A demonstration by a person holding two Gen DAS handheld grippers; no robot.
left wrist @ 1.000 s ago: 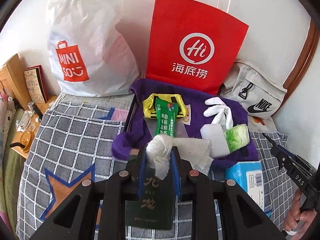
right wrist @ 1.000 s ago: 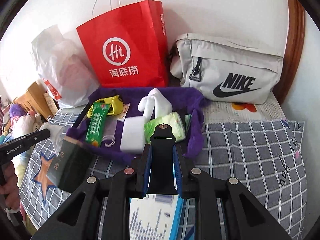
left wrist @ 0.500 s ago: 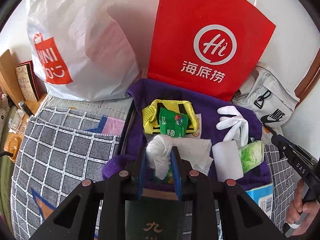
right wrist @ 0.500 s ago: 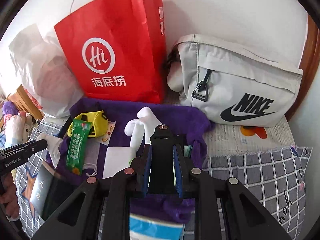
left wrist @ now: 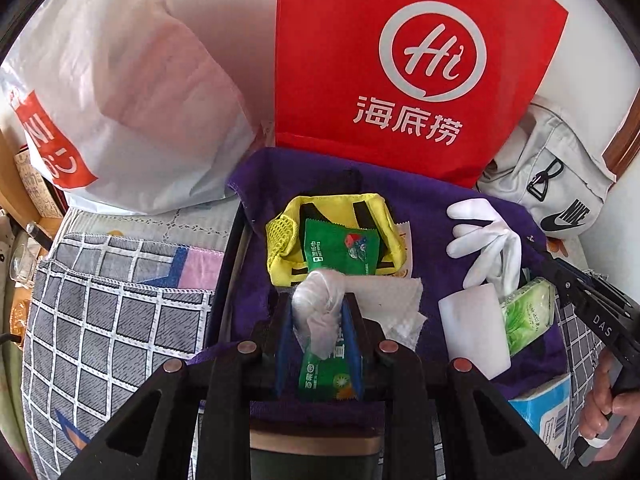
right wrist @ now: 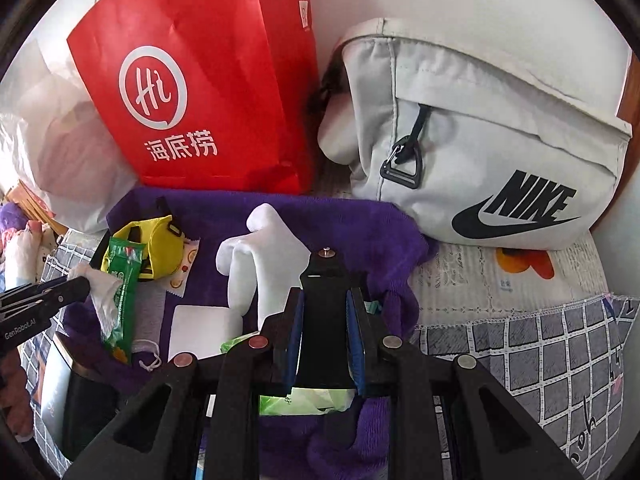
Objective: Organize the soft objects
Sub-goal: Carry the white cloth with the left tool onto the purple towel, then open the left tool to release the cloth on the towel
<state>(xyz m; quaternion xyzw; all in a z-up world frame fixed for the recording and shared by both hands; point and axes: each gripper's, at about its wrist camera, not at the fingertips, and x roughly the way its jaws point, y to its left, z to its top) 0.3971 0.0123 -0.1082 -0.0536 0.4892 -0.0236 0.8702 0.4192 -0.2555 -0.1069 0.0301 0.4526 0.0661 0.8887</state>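
Tissue wad (left wrist: pixel 318 304), clamped in left gripper (left wrist: pixel 319 312) jaws, has advanced over purple towel (left wrist: pixel 420 208) before red bag (left wrist: pixel 400 60), indicating imminent placement; right gripper (right wrist: pixel 326 312) jaws grip a black object (right wrist: pixel 325 280).

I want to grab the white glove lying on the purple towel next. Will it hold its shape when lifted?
Probably not. The white glove lies limp on the purple towel with its fingers splayed and creased, so it will likely droop. It looks thin and light. Fabric should give the gripper decent friction.
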